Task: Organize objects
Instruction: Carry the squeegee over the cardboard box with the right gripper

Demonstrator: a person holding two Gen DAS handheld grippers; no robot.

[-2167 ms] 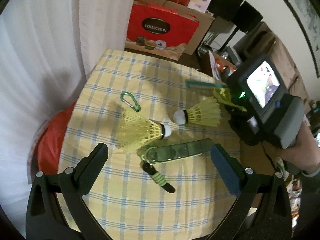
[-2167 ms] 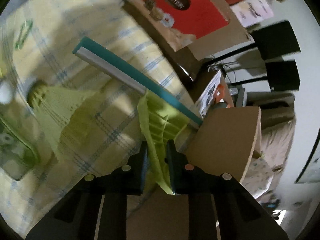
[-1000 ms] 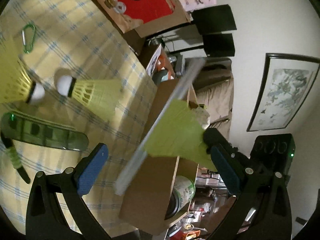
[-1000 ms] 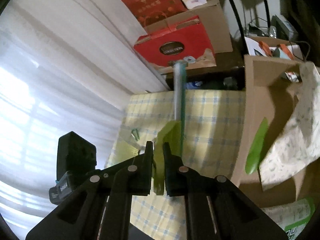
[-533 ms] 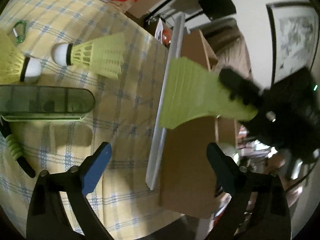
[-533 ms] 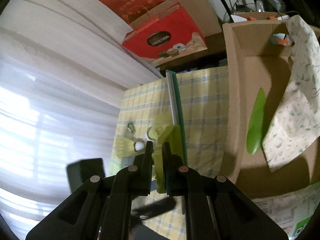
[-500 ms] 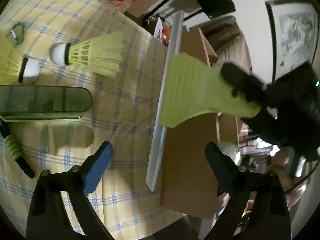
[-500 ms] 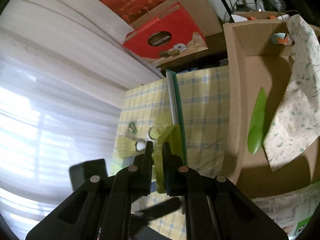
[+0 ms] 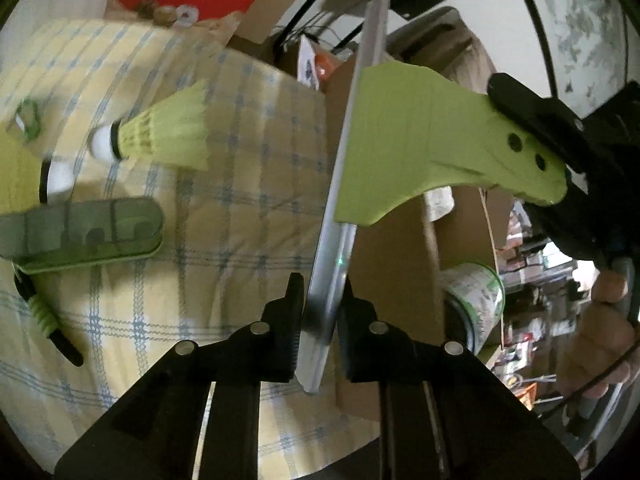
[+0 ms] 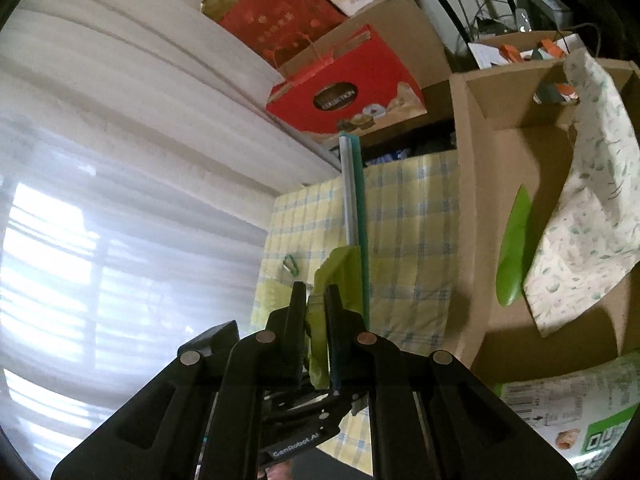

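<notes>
Meanwhile, both the left gripper (image 9: 320, 296) and right gripper (image 10: 316, 320) are clamping the squeegee (image 9: 400, 140), while shuttlecocks (image 9: 168, 128) are waiting on the bench (image 9: 224, 184).

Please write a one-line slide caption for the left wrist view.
Both grippers hold one squeegee above the checked tablecloth: left gripper on its blade, right gripper on its green handle.

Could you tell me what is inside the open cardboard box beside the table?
Inside the cardboard box, a green leaf-shaped piece lies on the floor beside a leaf-patterned cloth. Whatever lies under the cloth is covered.
</notes>
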